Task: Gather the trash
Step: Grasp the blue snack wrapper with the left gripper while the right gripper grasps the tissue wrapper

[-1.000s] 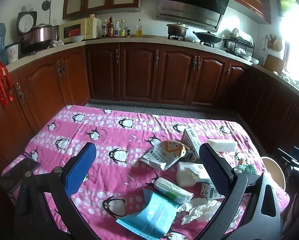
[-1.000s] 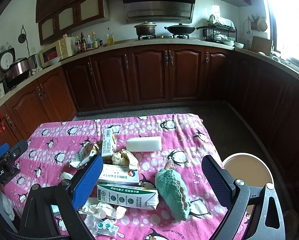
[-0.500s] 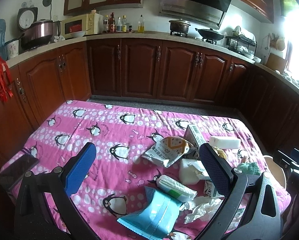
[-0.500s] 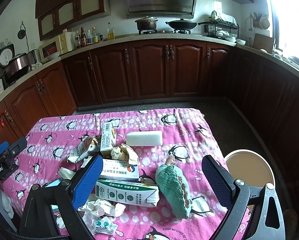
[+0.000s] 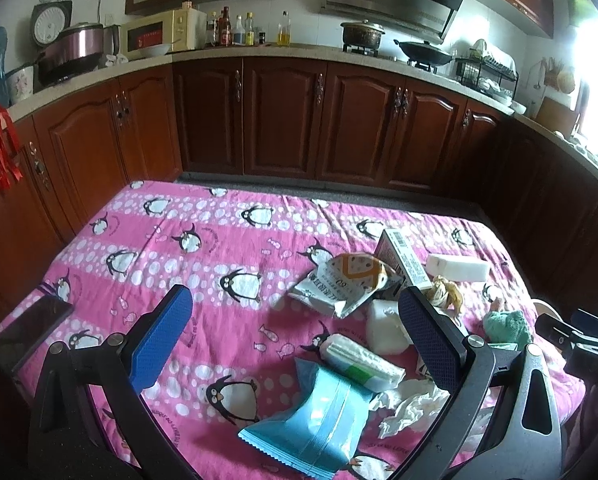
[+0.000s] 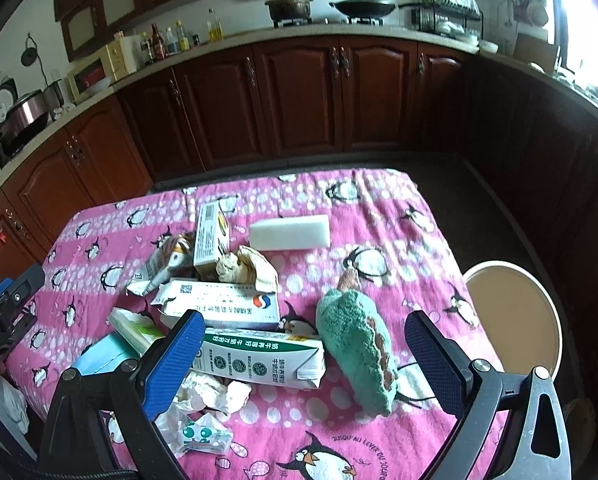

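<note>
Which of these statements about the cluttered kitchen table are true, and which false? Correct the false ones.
1. Both tools are open and hold nothing. True: the left tool and right tool are empty.
2. The green-and-white milk carton stands upright. False: it lies on its side.
3. The white foam block lies on the penguin tablecloth. True.
4. The blue snack bag is inside the round bin. False: it lies on the table; the bin sits beside it.
</note>
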Demonstrator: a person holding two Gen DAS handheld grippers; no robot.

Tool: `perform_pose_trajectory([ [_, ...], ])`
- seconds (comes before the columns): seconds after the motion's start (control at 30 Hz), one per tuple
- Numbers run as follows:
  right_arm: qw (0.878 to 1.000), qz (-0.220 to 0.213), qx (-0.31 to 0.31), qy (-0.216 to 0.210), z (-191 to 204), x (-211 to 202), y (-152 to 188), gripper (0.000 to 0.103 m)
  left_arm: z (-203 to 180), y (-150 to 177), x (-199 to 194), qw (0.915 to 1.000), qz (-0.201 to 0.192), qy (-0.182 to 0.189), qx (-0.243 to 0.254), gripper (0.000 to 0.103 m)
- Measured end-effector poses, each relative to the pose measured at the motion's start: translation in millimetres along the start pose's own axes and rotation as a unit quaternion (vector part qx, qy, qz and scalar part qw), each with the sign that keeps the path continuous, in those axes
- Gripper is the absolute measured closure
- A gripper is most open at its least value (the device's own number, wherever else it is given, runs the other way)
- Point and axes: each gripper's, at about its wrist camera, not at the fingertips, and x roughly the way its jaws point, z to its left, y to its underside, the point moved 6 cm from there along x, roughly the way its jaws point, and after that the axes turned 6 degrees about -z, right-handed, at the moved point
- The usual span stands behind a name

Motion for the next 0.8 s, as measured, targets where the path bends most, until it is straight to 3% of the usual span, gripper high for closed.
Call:
perform_pose_trajectory([
  [0.3,1.000,0.014,0.003,-0.021,-9,7,-1,0.004,7,13,10,0.9985,0.046,0.030,0.005,0.001],
  [0.5,0.998,0.037,0.005,-0.048,-20,13,0,0.004,12,33,19,0.9889,0.123,0.082,0.014,0.001],
  [0.67,0.988,0.101,-0.007,-0.121,-6,14,16,0.004,10,55,24,0.9757,0.181,0.122,0.023,0.001],
  [0.8,0.975,0.143,-0.008,-0.172,18,17,36,0.009,5,66,34,0.9706,0.206,0.117,0.042,0.001],
])
